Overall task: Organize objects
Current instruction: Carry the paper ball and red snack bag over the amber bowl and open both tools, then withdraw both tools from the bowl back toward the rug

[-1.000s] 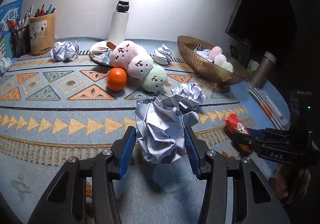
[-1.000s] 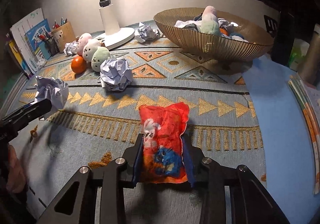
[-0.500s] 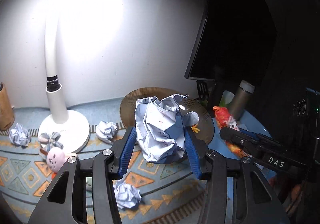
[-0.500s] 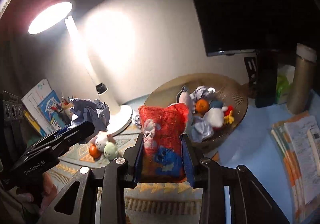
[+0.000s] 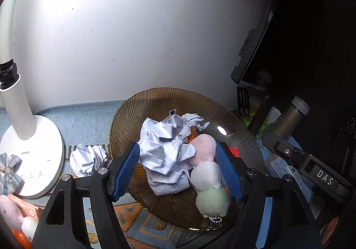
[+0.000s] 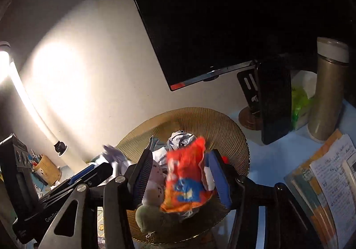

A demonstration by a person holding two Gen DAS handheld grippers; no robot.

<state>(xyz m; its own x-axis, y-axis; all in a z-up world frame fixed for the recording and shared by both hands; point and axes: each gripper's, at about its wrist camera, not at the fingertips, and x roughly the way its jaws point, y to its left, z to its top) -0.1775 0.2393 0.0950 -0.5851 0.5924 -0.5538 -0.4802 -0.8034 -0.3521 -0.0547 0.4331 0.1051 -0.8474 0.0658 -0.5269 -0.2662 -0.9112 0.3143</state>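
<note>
Over the bowl (image 5: 138,115): you release both loads.

Your left gripper (image 5: 178,166) jaws are opening, pads clear of the paper ball (image 5: 164,146), which sits above the bowl's pile by the plush (image 5: 205,173). Your right gripper (image 6: 178,173) jaws are opening; the snack bag (image 6: 187,173) hangs loose between them over the bowl. Risk: the bag tilts and the pile is high, so either may roll over the rim. A second ago both were clamped low over the mat; now they are freed.

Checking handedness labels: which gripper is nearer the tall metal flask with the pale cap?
Right. The right gripper hovers over the bowl beside the tall metal flask; the left gripper sits farther off.
</note>
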